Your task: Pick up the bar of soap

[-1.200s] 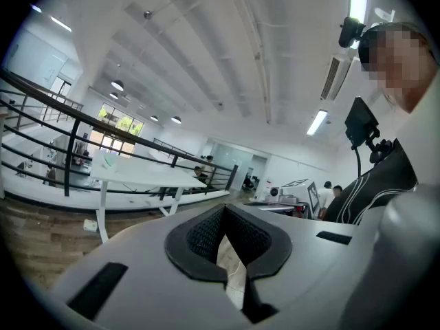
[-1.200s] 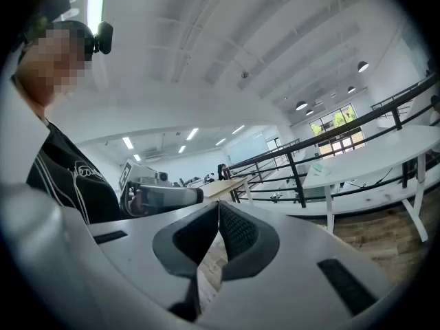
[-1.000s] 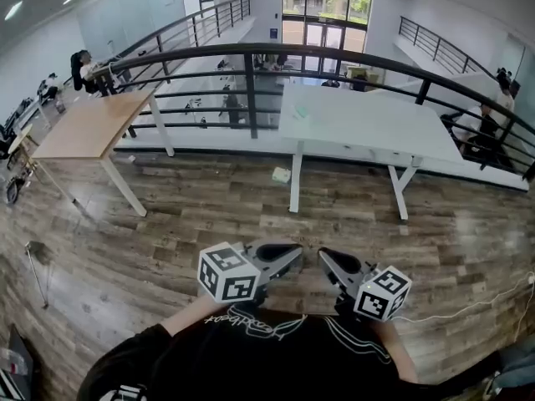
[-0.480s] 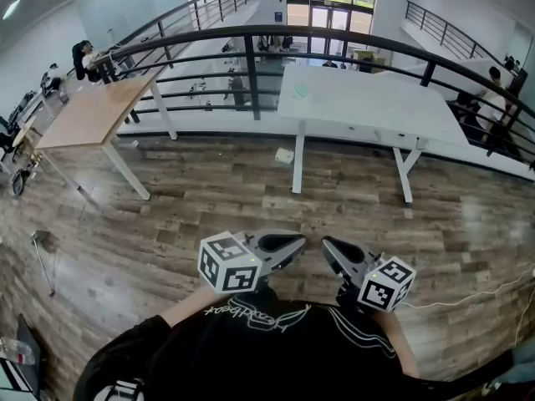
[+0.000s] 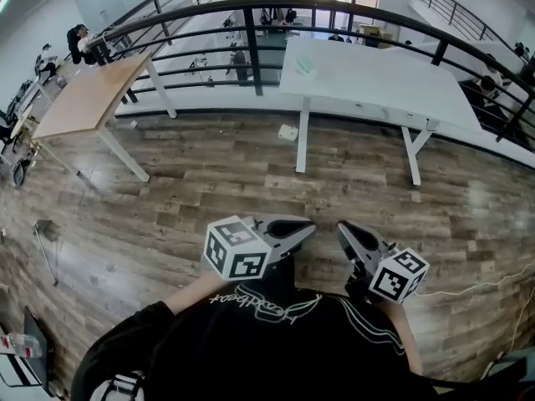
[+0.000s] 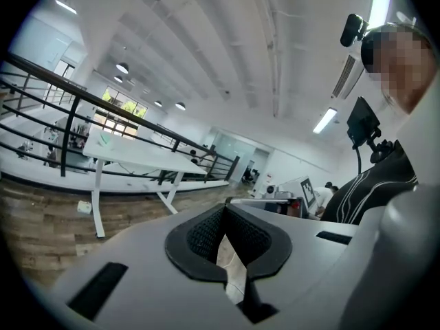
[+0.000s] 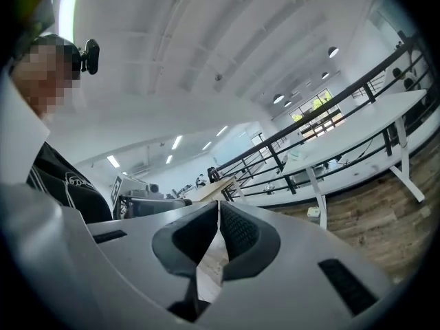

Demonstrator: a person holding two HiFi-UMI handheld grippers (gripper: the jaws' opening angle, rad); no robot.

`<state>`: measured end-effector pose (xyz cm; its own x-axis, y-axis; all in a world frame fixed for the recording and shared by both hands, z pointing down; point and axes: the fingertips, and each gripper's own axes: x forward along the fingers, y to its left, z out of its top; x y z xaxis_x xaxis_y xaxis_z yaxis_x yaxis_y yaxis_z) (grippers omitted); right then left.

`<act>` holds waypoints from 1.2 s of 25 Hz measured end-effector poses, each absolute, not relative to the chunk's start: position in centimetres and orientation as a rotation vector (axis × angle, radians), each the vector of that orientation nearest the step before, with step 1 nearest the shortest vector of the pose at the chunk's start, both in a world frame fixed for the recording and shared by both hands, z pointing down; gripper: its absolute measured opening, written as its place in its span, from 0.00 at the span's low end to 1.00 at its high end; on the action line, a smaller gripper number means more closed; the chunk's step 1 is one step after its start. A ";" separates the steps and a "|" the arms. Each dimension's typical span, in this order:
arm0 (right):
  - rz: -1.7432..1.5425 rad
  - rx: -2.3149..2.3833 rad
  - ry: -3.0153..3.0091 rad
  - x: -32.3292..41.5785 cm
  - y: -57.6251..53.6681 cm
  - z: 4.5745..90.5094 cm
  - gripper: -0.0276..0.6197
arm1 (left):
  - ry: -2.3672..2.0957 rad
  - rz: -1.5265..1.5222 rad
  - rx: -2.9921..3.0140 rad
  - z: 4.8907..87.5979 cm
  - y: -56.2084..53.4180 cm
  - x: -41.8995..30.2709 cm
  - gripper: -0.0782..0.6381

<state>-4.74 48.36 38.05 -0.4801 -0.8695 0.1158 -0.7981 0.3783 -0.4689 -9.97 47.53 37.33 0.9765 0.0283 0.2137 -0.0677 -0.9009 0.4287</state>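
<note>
The person holds both grippers low in front of a black shirt [image 5: 276,341], their tips side by side and apart from each other above the wood-plank floor [image 5: 167,207]. The left gripper [image 5: 305,226] has its jaws pressed together at the tips with nothing between them; only floor shows through the wedge-shaped gap behind the ribbed pads [image 6: 206,236]. The right gripper [image 5: 344,228] is likewise closed and empty, its pads [image 7: 237,229] meeting at the front. Well ahead of both pairs of jaws stands a white desk [image 5: 376,82], and on its top, near its left end, lies a small pale green object [image 5: 305,63] that could be the bar of soap, though it is too small to tell. Nearer to the jaws, on the floor just beside that desk's left leg, lies a small pale block [image 5: 287,132], also too small to identify. Ahead and far to the left of the left jaws is a wooden desk [image 5: 92,98]. A dark railing [image 5: 251,48] runs behind both desks. A white cable [image 5: 493,282] trails across the floor to the right of the right jaws.
</note>
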 end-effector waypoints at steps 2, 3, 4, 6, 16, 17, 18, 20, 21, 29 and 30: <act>-0.737 -1.525 2.473 -4.0 46.6 39.1 0.07 | -0.023 0.299 2.666 38.2 45.6 -9.1 0.12; -0.753 -1.535 2.471 -3.6 45.8 39.7 0.07 | -0.021 0.299 2.659 38.6 44.7 -8.6 0.12; -0.772 -1.546 2.470 -3.1 44.9 40.3 0.07 | -0.017 0.299 2.651 39.1 43.8 -8.1 0.12; -0.806 -1.559 2.461 -2.0 42.9 41.4 0.07 | -0.008 0.302 2.634 39.8 41.7 -7.0 0.12; -0.934 -1.540 2.414 4.5 23.2 43.1 0.07 | -0.079 0.322 2.570 40.7 20.5 -1.0 0.12; -0.931 -1.551 2.407 5.3 20.8 43.0 0.07 | -0.083 0.321 2.567 40.5 17.9 -0.4 0.12; -0.924 -1.562 2.403 6.0 18.5 42.7 0.07 | -0.084 0.324 2.565 40.4 15.5 0.2 0.12; -0.905 -1.573 2.404 7.3 14.1 42.0 0.07 | -0.086 0.330 2.570 39.9 11.2 1.3 0.12; -0.898 -1.574 2.408 7.9 12.2 41.6 0.07 | -0.088 0.328 2.575 39.5 9.1 1.8 0.12; -0.858 -1.611 2.421 11.2 1.8 40.4 0.07 | -0.109 0.267 2.610 36.9 -2.3 4.1 0.12; -0.844 -1.627 2.425 11.3 0.7 40.1 0.07 | -0.114 0.259 2.606 36.8 -3.3 4.1 0.12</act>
<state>11.34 0.73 40.14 -0.4233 -0.8799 0.2159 -0.8238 0.2746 -0.4959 4.06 -3.33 36.84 0.9782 -0.0315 0.2053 -0.1298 -0.8642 0.4861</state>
